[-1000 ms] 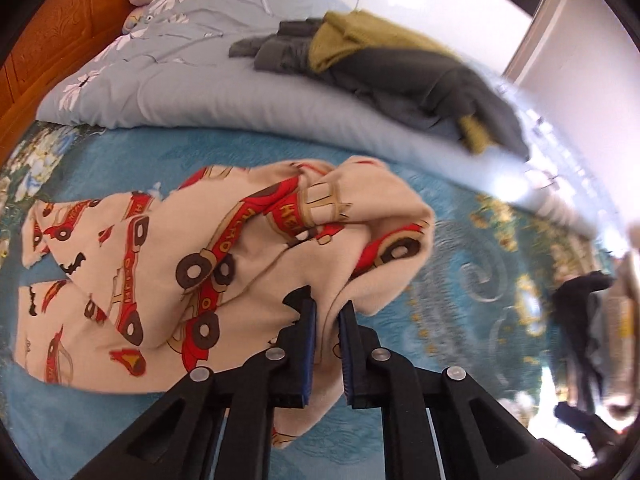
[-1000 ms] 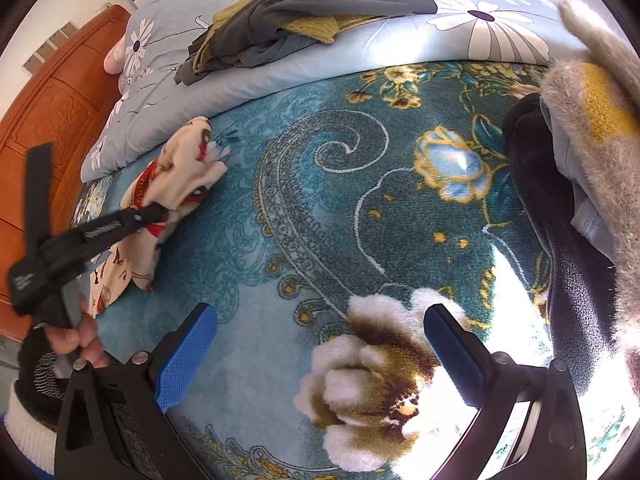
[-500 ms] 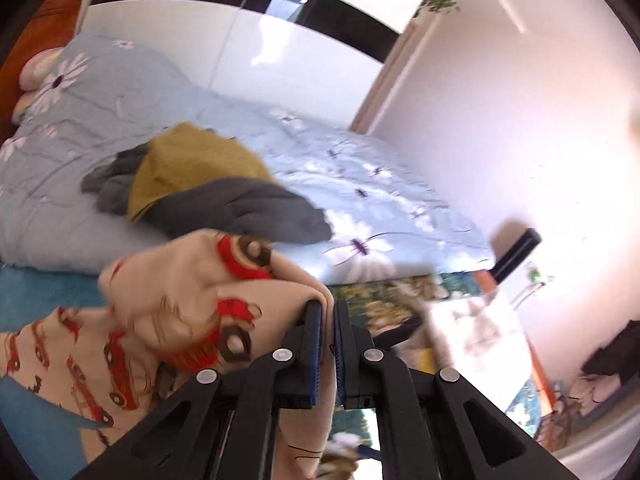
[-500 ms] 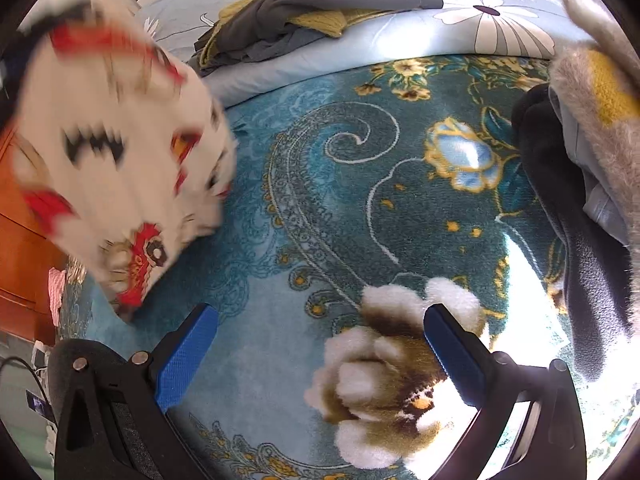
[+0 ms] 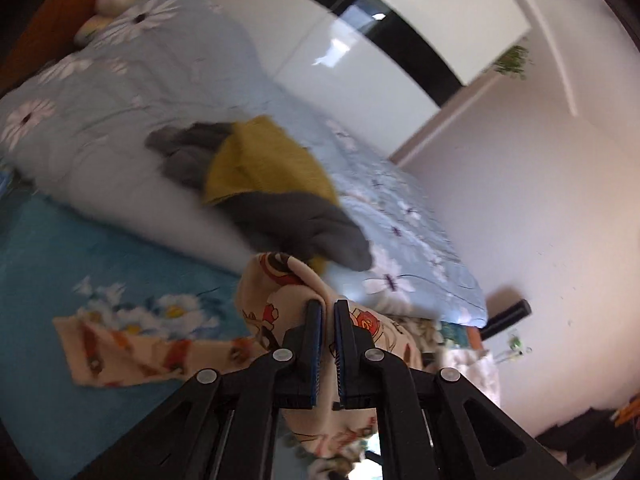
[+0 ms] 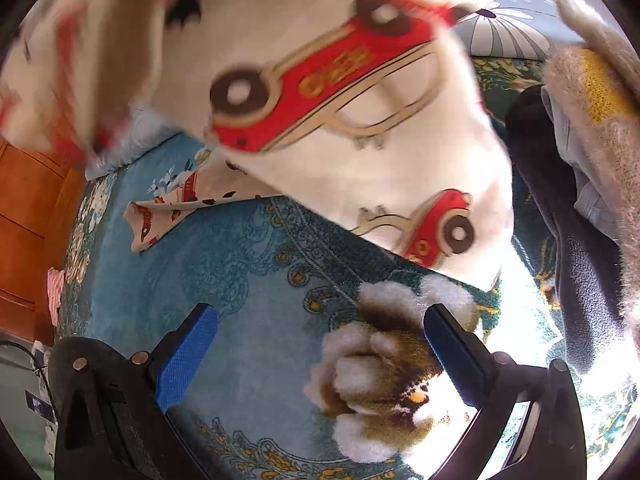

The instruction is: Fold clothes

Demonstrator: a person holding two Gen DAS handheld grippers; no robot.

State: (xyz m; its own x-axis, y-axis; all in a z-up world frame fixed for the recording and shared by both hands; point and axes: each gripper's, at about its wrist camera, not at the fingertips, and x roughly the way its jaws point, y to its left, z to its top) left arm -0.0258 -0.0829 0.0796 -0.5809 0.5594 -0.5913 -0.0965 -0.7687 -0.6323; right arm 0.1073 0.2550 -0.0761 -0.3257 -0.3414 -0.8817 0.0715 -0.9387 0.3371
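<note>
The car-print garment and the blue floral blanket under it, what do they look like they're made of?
The car-print garment looks like soft matte knit fabric, probably cotton: it drapes limply from the left gripper. The floral blanket looks like plush fleece, with fuzzy pile.

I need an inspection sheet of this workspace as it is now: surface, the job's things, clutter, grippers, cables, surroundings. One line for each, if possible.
Surface: teal floral blanket on a bed, with a bare patch in front of the right gripper.
Job's things: cream car-print garment lifted, one end trailing on the blanket.
Clutter: grey and mustard clothes on the pale blue duvet; dark and furry clothes at the right edge.
Grippers: left gripper shut on the garment; right gripper open, holding nothing.
Cables: a thin dark cable at the lower left edge.
Surroundings: wooden headboard, white wall.
</note>
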